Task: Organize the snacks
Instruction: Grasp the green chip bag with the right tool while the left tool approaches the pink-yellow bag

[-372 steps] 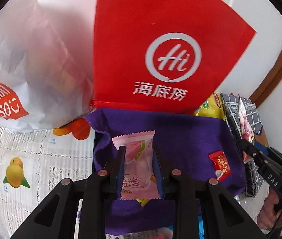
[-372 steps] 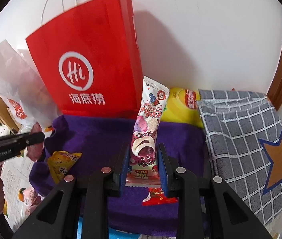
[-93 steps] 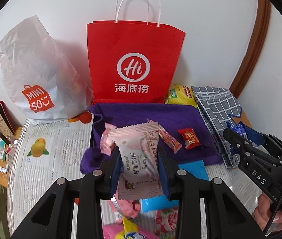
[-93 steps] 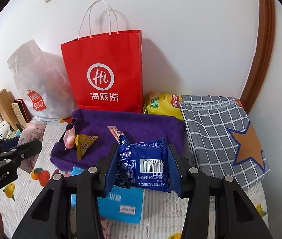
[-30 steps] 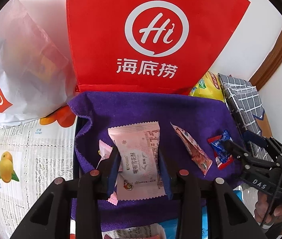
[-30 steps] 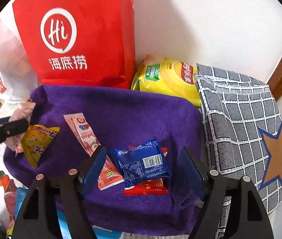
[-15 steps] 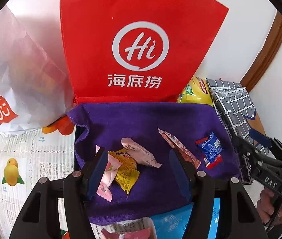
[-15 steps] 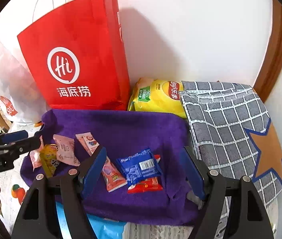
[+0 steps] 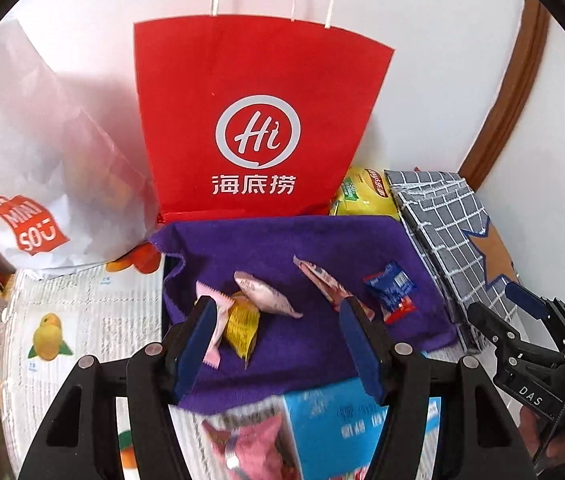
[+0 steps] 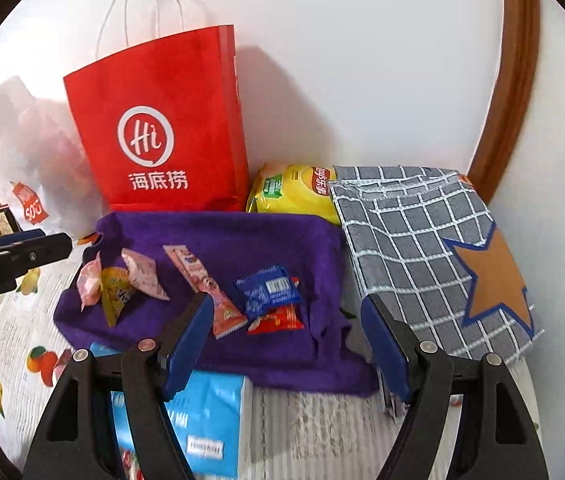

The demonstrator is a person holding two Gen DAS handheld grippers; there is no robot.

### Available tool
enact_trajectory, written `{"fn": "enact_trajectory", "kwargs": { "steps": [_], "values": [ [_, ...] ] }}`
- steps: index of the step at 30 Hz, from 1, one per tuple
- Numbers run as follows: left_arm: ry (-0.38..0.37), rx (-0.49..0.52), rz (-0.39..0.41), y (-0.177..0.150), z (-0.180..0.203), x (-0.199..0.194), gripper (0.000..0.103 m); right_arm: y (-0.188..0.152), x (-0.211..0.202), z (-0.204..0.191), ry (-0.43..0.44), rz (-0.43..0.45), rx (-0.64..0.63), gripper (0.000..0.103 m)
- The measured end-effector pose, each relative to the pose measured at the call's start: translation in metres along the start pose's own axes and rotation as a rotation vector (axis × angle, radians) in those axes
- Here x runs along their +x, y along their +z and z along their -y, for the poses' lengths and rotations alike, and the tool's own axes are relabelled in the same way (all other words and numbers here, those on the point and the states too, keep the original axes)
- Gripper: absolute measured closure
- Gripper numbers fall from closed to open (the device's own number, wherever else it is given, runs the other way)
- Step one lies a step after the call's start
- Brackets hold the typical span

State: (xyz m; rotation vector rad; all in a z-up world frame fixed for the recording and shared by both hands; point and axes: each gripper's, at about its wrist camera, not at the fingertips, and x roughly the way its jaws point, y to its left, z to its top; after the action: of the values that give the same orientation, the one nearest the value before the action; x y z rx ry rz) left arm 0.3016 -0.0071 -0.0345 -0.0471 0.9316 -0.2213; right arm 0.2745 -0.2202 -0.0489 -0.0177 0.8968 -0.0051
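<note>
Hovering empty, the left gripper point(image 9: 278, 320) and right gripper point(image 10: 286, 316) both gape wide. Snacks lie grouped on the purple cloth point(image 10: 242, 236) (apparently the sorting spot), blue packet point(image 10: 268, 286) overlapping a red one.

A red paper bag point(image 9: 258, 120) stands against the wall — white plastic bag point(image 9: 38, 168) beside it.

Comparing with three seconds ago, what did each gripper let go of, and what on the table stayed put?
The left gripper released the pale pink cherry-blossom packet, which now lies on the purple towel. The right gripper released the small blue wrapped packet, now resting on the red sachet. Both grippers are open, empty and pulled back. The red paper bag, yellow chip bag and grey checked cloth have not moved.
</note>
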Motion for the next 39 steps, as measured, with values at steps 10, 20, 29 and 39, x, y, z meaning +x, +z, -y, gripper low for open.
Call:
{"fn": "enact_trajectory", "kwargs": {
  "steps": [10, 20, 29, 39],
  "values": [
    [0.022, -0.023, 0.000, -0.041, -0.007, -0.043, 0.041, -0.032, -0.048, -0.016, 0.023, -0.004, -0.028, 0.027],
    [0.070, -0.069, 0.001, -0.087, -0.024, -0.077, 0.037, -0.070, -0.074, -0.039, 0.084, -0.020, -0.049, 0.027],
    [0.094, -0.128, -0.021, -0.119, -0.047, -0.086, 0.037, -0.112, -0.070, -0.062, 0.156, -0.097, -0.066, 0.027],
    [0.095, -0.150, -0.037, -0.146, -0.061, -0.092, 0.037, -0.159, -0.061, -0.091, 0.230, -0.186, -0.088, 0.027]
  ]
}}
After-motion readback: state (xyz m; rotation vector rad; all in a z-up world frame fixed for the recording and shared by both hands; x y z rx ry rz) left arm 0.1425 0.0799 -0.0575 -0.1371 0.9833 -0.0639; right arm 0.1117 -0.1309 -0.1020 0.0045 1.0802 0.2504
